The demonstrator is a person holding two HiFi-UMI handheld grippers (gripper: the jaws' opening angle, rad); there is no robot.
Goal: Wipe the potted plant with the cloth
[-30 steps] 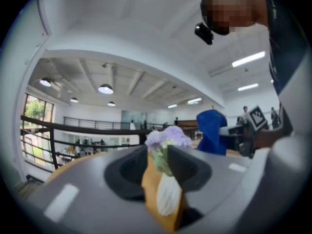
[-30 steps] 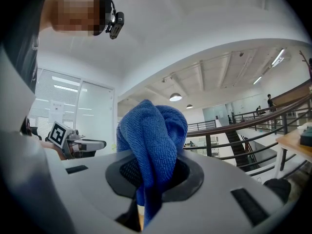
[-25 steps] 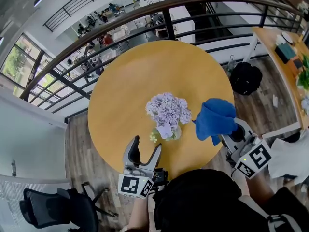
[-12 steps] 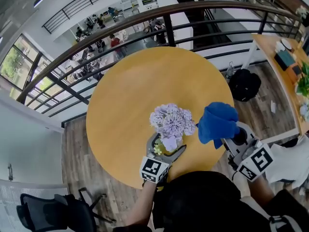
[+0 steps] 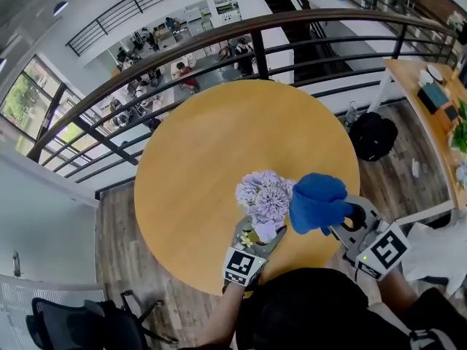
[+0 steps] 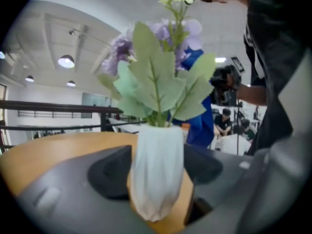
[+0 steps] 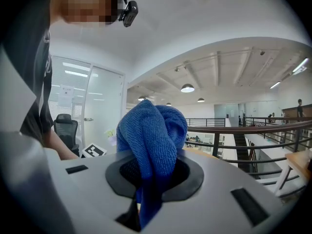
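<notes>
A potted plant with lilac flowers and green leaves stands in a white ribbed vase near the front edge of the round wooden table. My left gripper has just been closing, and the vase sits between its black pads, which press on both sides. My right gripper is shut on a bunched blue cloth, which hangs just right of the flowers and touches or nearly touches them. In the right gripper view the cloth bulges up from between the jaws.
A dark metal railing curves behind the table, with a lower floor beyond it. A black bag lies on the wooden floor to the right, beside a desk. An office chair stands at bottom left.
My left gripper has come forward from the table's edge, spread its jaws around the vase and closed on it. The right gripper has carried the cloth left, up to the flowers.
</notes>
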